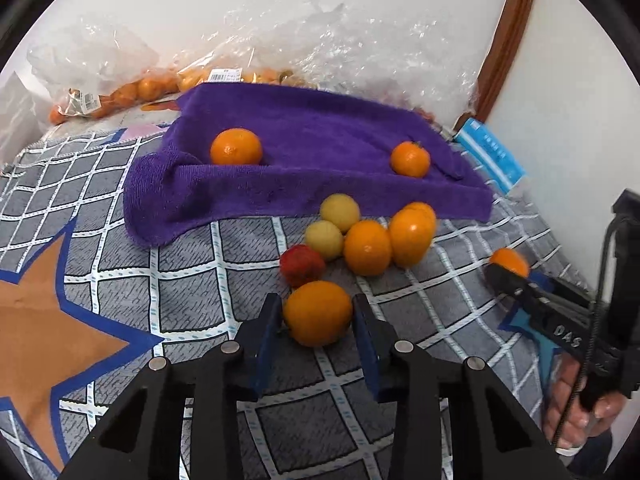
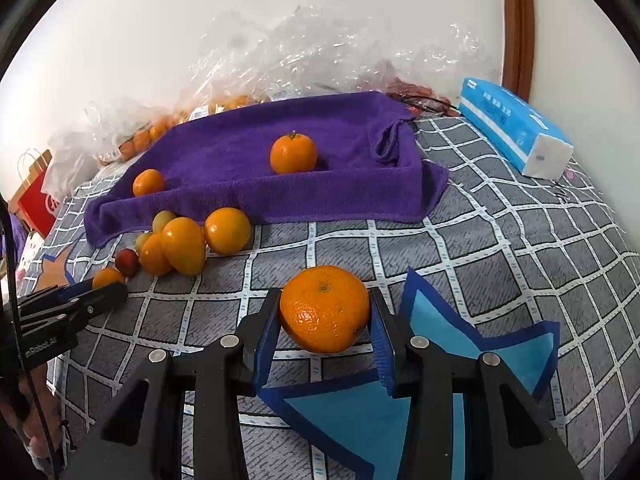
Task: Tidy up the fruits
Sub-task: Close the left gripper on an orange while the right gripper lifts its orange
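My left gripper [image 1: 316,308] is shut on a smooth orange fruit [image 1: 318,312] resting on the checked grey bedspread [image 1: 208,264]. Just beyond it lies a pile: a red fruit [image 1: 302,265], two pale yellow fruits [image 1: 340,212] and two orange fruits [image 1: 367,247]. Behind them, a purple towel [image 1: 320,168] carries two mandarins [image 1: 236,146] [image 1: 410,159]. My right gripper [image 2: 324,300] is shut on a dimpled mandarin [image 2: 324,308] held a little above the bedspread, right of the pile [image 2: 184,244]. That gripper also shows at the right edge of the left wrist view, its fingertips [image 1: 500,276] around the mandarin [image 1: 510,262].
Clear plastic bags of orange fruit [image 1: 120,92] lie against the wall behind the towel. A blue tissue pack [image 2: 516,132] sits at the back right, a red paper bag [image 2: 38,196] at the far left. A person's hand [image 1: 576,412] grips the right tool.
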